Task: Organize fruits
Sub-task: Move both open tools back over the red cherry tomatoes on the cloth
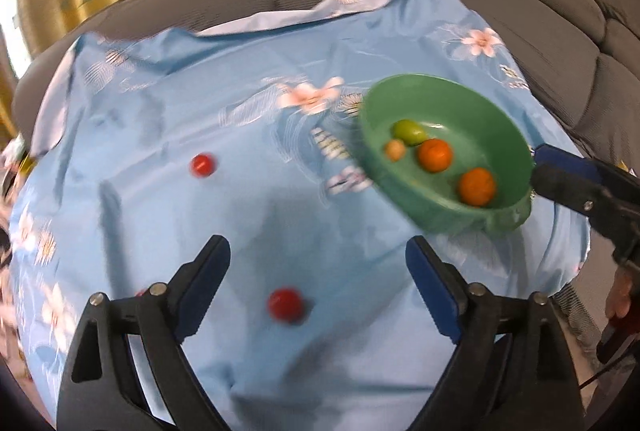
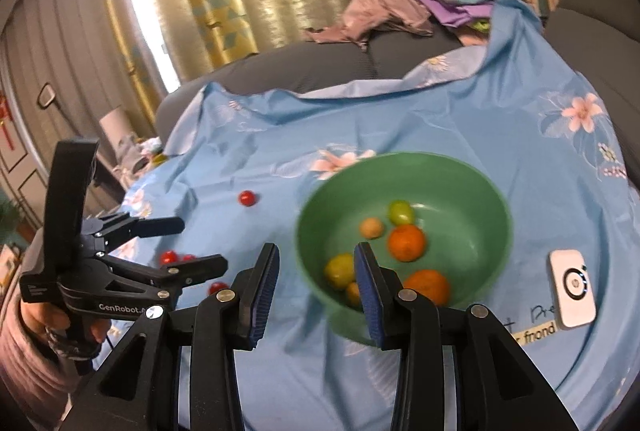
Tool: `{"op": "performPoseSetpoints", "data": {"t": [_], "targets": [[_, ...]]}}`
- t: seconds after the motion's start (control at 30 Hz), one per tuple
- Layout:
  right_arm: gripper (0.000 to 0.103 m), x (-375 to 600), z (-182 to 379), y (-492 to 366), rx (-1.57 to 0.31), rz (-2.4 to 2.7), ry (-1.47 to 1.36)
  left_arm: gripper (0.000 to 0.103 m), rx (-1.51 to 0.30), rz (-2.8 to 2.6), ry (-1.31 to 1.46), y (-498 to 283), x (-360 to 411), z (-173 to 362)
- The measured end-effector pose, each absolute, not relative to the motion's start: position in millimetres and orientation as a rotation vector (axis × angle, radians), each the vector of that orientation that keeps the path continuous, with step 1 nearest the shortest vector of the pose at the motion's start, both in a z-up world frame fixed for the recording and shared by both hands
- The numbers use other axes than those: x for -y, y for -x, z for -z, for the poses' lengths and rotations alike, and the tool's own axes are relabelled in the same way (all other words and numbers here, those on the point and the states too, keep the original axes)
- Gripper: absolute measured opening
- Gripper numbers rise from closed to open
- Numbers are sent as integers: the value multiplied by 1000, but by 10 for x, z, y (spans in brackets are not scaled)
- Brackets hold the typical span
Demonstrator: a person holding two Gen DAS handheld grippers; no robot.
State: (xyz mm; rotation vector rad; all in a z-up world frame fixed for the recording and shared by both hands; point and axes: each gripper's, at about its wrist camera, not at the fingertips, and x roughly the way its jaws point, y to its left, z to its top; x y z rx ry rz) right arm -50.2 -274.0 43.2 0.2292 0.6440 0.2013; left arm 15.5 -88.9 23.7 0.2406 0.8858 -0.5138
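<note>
The left gripper [image 1: 318,247] stands wide, with nothing between its pads, and points down at the blue flowered cloth [image 1: 160,103]. One red cherry tomato [image 1: 285,305] lies on the cloth just under its gap, on the side of the green bowl [image 1: 420,79] that faces this gripper. The right gripper [image 2: 316,251] shows only a narrow gap. One of its fingers overlaps the near rim of the bowl, while the other stands clear of it over bare cloth, so I judge that it pinches nothing. Inside the bowl there are already two oranges [image 1: 476,187], some greenish fruits [image 1: 408,131] and a small tan one. I judge the task as more than half done. Left to gather are the red tomatoes outside the bowl: a second one [image 1: 203,165] well apart from the bowl, and about three close together near the left gripper in the right wrist view. The bowl is round, so it has no long axis. Its mouth faces up and seems a little tilted in the left wrist view, but blur and lens bending make this unsure. The tomatoes look round too. A white device [image 2: 572,287] lies beside the bowl, opposite the tomatoes.
</note>
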Motion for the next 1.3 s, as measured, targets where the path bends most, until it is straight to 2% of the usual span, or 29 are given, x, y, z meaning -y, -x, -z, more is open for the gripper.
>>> {"op": "performPoseSetpoints", "data": {"t": [0.17, 0.3, 0.4, 0.43, 0.93, 1.3], "targets": [[39, 2496, -464, 529, -656, -262, -201, 98, -895, 435, -191, -61, 489, -229], [40, 2307, -464, 527, -678, -306, -185, 100, -902, 389, -156, 10, 219, -213], [49, 2148, -448, 519, -698, -326, -164, 101, -901, 367, -132, 77, 57, -198], [50, 2098, -439, 513, -705, -334, -160, 101, -900, 365, -128, 92, 18, -197], [50, 1609, -188, 362, -821, -443, -110, 101, -902, 335, -41, 293, -604, -52], [50, 1445, 173, 73, -930, -430, -78, 100, -911, 391, -20, 229, -600, 67]]}}
